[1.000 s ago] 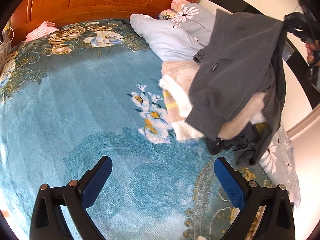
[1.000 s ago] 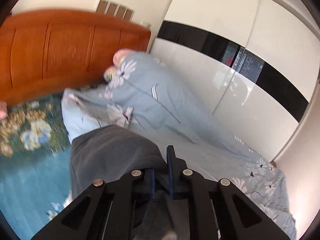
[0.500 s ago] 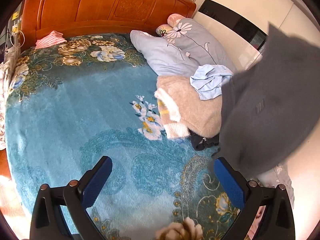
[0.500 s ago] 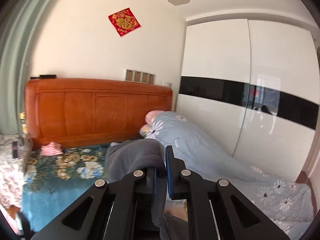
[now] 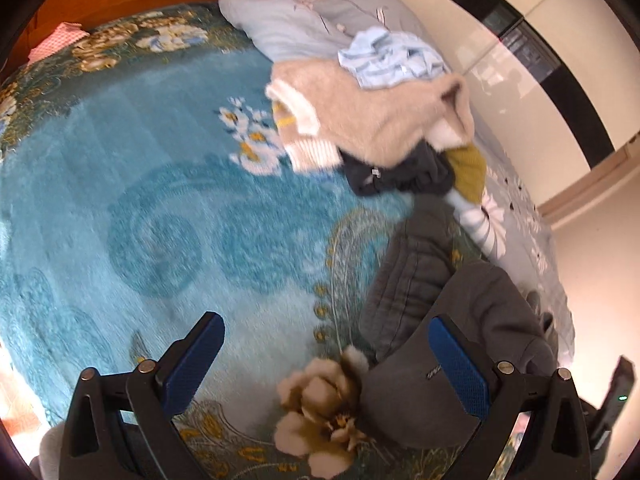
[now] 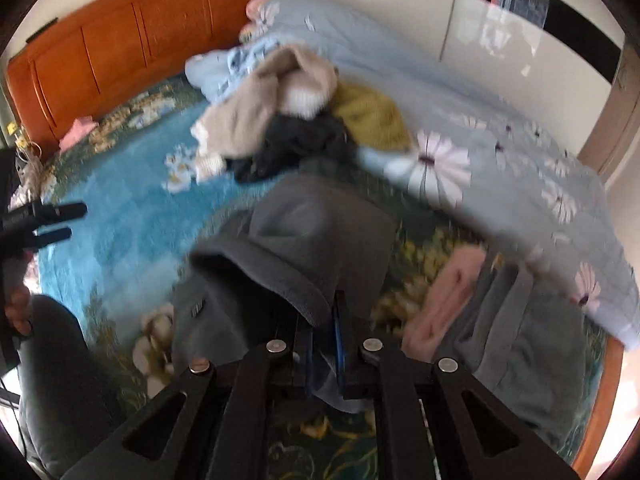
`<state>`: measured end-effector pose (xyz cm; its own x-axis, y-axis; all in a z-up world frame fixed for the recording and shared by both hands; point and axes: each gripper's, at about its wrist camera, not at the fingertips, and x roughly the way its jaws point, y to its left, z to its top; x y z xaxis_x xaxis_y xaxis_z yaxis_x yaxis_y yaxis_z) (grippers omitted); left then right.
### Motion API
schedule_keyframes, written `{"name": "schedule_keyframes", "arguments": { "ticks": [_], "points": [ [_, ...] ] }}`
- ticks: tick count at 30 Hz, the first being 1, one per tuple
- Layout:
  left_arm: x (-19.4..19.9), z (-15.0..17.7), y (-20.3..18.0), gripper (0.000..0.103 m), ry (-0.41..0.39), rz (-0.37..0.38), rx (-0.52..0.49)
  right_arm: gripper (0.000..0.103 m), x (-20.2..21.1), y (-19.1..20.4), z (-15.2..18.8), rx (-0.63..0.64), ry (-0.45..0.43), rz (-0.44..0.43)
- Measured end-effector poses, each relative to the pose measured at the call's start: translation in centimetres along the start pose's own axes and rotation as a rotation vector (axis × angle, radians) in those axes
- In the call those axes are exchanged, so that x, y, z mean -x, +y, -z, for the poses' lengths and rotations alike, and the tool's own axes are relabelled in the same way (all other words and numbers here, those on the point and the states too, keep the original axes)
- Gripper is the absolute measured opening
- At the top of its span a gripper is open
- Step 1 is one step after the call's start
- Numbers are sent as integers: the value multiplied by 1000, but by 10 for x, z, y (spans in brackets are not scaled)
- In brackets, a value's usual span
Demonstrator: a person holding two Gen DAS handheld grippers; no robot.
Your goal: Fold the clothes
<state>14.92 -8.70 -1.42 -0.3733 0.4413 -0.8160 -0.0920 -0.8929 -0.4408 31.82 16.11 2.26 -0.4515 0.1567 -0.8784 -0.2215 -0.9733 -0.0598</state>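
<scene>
R gripper: jaws nearly closed, pinching a fold of the grey garment; blue pads just visible either side of the cloth.
L gripper: jaws spread wide, nothing between them; hangs over the bed. Its right finger sits in front of the grey garment, touching or not – can't tell. Also seen at left edge of R wrist view.
Grey garment: crumpled on the blue floral blanket, near bed edge, partly draped up to R gripper; small logo mark on the cloth.
Clothes pile: further up the bed, well apart from L gripper. Beige fuzzy sweater on top, light blue item behind it, dark garment + mustard yellow piece at its near side.
Quilt: pale blue w/ daisies, along right side of bed, beside the pile.
Pink item: on blanket right of R gripper, next to a grey-green garment.
Headboard: orange wood, far end; pink checked cloth near it.
Focus: both views motion-blurred.
</scene>
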Motion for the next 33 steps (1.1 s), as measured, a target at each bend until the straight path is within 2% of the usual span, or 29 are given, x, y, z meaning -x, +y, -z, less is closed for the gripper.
{"name": "schedule_keyframes", "arguments": {
  "ticks": [2, 3, 4, 6, 7, 10, 12, 13, 14, 16, 19, 21, 23, 25, 27, 28, 30, 33],
  "points": [
    [-8, 3, 0, 103, 31, -14, -2, 8, -16, -14, 26, -54, 98, 42],
    [-12, 4, 0, 103, 46, -21, -4, 8, -15, -20, 34, -82, 116, 46],
    [-16, 6, 0, 103, 61, -28, -5, 9, -14, -25, 39, -108, 128, 47],
    [-24, 9, 0, 103, 92, -42, -7, 10, 1, -29, 43, -115, 95, 54],
    [-27, 10, 1, 103, 94, -41, 3, 13, 11, -29, 43, -97, 78, 67],
    [-37, 15, 7, 102, 124, -41, 38, 36, 42, -22, 37, -50, 17, 93],
    [-43, 17, 10, 102, 149, -43, 63, 48, 55, -15, 35, -52, -31, 44],
    [-44, 17, 11, 102, 151, -45, 71, 60, 52, -13, 34, -76, -32, -9],
    [-46, 16, 12, 102, 153, -46, 79, 65, 45, -13, 33, -107, -26, -68],
    [-48, 14, 15, 102, 157, -49, 95, 65, 32, -11, 31, -168, -15, -187],
    [-54, 15, 22, 102, 176, -48, 130, 65, -8, -19, 35, -334, 51, -270],
    [-59, 15, 26, 102, 186, -38, 161, 61, -25, -19, 36, -404, 77, -330],
    [-63, 14, 26, 102, 191, -31, 184, 42, -39, -16, 34, -439, 101, -386],
    [-69, 11, 22, 102, 191, -25, 189, 35, -46, -10, 31, -422, 113, -403],
    [-76, 6, 12, 102, 196, -24, 164, 21, -52, -6, 27, -410, 120, -420],
    [-80, 4, 8, 101, 200, -26, 154, 9, -52, -7, 25, -413, 115, -426],
    [-89, -2, -3, 94, 213, -28, 137, 5, -50, -14, 21, -437, 93, -460],
    [-111, -11, -12, 86, 248, -36, 147, 4, -28, -42, 14, -528, -10, -584]
  ]
}}
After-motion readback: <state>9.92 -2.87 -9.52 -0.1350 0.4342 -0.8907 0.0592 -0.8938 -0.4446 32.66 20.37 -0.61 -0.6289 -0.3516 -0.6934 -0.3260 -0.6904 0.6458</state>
